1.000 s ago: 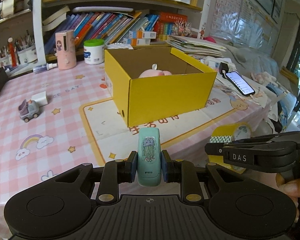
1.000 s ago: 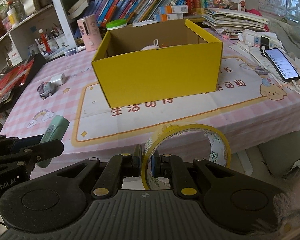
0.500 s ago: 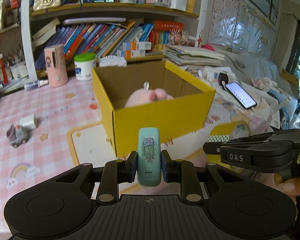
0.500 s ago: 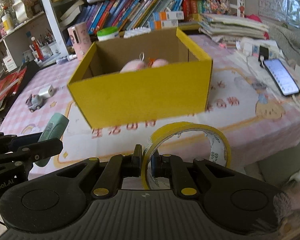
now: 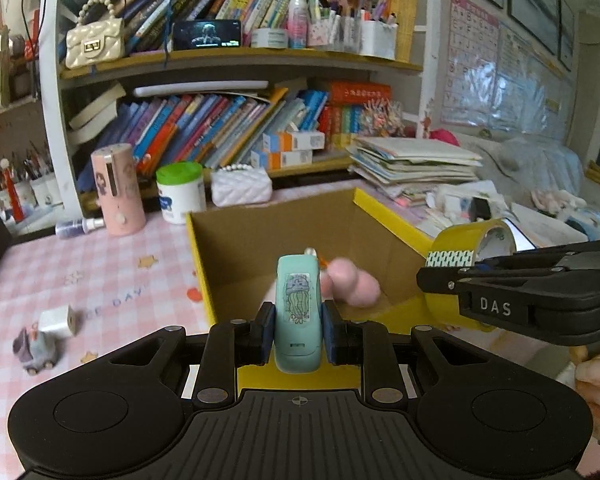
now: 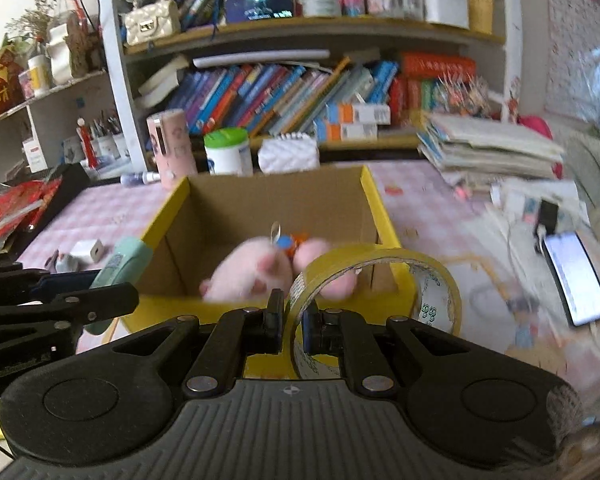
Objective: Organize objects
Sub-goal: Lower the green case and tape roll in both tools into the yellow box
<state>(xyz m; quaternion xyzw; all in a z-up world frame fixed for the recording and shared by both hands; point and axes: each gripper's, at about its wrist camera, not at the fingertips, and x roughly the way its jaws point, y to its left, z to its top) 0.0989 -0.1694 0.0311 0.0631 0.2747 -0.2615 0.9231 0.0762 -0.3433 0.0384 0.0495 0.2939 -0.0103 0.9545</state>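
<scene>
My left gripper (image 5: pixel 298 330) is shut on a mint-green case with a jellyfish sticker (image 5: pixel 298 312), held upright over the near wall of the open yellow box (image 5: pixel 392 220). My right gripper (image 6: pixel 292 320) is shut on the rim of a yellow tape roll (image 6: pixel 380 280), held over the box's near right corner (image 6: pixel 404 292). A pink plush toy (image 6: pixel 256 272) with a key ring lies inside the box; it also shows in the left wrist view (image 5: pixel 352 284). Each gripper shows in the other's view: the right one (image 5: pixel 540 292), the left one (image 6: pixel 60 304).
A toy truck (image 5: pixel 36 344) and a small white cube (image 5: pixel 56 318) lie on the pink checked tablecloth left of the box. A pink cylinder (image 5: pixel 118 190), a green-lidded tub (image 5: pixel 180 192) and a white quilted pouch (image 5: pixel 240 186) stand behind it. A phone (image 6: pixel 576 280) lies to the right.
Both grippers have risen and moved forward from the table's front edge to above the box's near wall, each still holding its object. The box interior now shows.
</scene>
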